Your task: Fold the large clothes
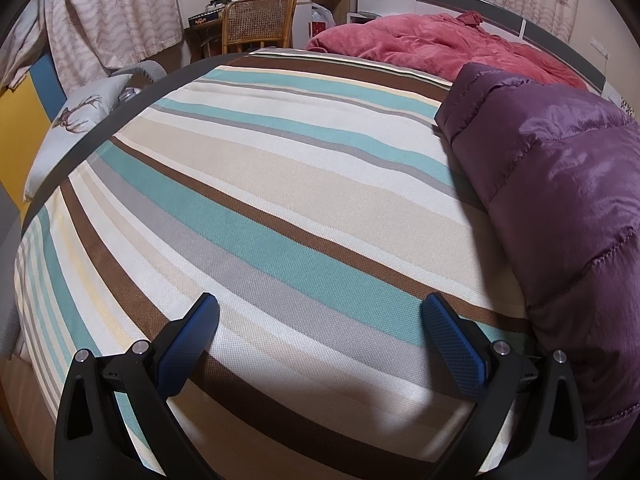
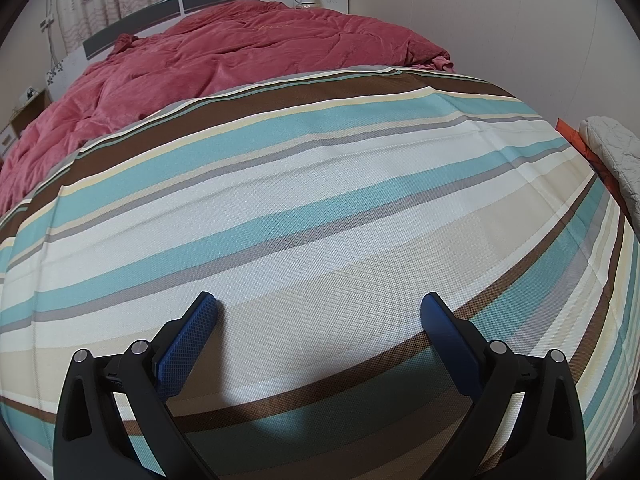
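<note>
A shiny purple quilted down jacket (image 1: 560, 184) lies bunched along the right side of the striped bed cover (image 1: 280, 200) in the left wrist view. My left gripper (image 1: 320, 308) hovers open over the stripes, left of the jacket, with nothing between its blue pads (image 1: 454, 344). The right wrist view shows only the striped cover (image 2: 320, 200), and the jacket is out of sight there. My right gripper (image 2: 320, 306) is open above the cover and holds nothing.
A crumpled red blanket (image 2: 224, 52) fills the head end of the bed below the grey headboard (image 2: 188, 4). A deer-print pillow (image 1: 76, 128) lies off the bed's left edge. A rattan chair (image 1: 260, 20) and desk stand beyond. White quilted fabric (image 2: 612, 148) sits at the right.
</note>
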`<state>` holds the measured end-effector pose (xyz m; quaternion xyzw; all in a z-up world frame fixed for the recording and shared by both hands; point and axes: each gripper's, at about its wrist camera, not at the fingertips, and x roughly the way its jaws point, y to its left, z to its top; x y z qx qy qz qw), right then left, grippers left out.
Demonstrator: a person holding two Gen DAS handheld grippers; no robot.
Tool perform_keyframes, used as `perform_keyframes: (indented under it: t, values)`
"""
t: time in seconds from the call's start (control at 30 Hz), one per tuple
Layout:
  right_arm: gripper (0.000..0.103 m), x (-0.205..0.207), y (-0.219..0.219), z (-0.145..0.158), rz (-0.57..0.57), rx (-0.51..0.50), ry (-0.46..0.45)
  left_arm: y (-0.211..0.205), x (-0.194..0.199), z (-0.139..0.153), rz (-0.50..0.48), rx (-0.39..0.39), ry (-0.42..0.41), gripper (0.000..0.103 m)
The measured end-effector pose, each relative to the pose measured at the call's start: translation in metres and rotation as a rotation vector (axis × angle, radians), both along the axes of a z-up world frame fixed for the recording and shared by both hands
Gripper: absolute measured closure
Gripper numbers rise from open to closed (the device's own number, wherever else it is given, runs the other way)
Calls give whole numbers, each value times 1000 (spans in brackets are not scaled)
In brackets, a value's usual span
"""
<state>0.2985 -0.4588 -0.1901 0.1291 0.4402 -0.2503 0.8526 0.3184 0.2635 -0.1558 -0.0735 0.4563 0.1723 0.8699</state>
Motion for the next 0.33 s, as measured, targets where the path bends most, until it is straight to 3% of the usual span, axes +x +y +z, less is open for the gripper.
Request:
perform_keyframes:
  t: [0.33]
  values:
    - [3, 0, 0, 0, 0, 1, -1, 1, 1, 0, 37, -9, 10, 2]
